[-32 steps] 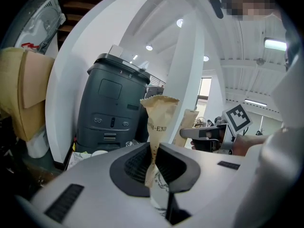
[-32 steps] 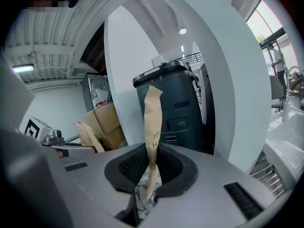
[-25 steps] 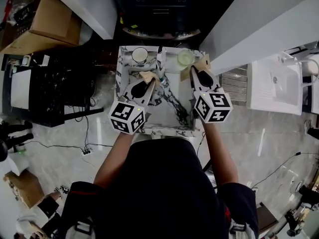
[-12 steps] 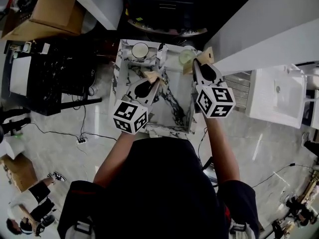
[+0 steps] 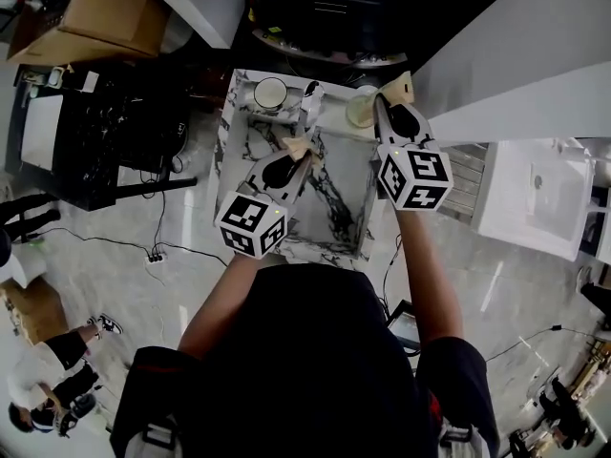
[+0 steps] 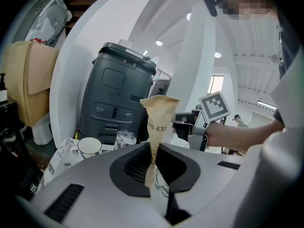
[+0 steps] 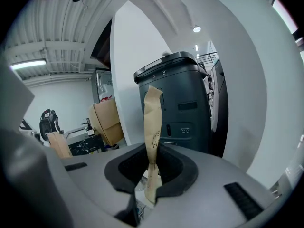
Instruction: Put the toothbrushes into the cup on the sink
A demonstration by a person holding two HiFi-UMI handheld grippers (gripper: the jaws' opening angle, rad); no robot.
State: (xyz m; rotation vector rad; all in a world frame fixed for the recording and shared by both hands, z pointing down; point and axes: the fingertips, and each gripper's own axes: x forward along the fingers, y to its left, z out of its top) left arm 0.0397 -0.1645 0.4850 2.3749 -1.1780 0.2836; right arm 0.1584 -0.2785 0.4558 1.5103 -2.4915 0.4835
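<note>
Marble sink (image 5: 339,194) fills centre of head view. White mug (image 5: 270,93) at its upper-left corner, pale cup (image 5: 361,111) at upper right. Left claw (image 5: 298,151) over basin, right claw (image 5: 384,105) just beside pale cup.

Left gripper view: jaws clamped on paper-wrapped toothbrush (image 6: 159,113), upright at centre.

Right gripper view: jaws pinch second wrapped toothbrush (image 7: 153,122), upright.

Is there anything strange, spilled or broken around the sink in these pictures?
Nothing is spilled or broken at the sink. One thing stands out: the left gripper clamps a toothbrush and the right gripper clamps another, both inside tan paper sleeves, so they would go into the cup wrapped.
</note>
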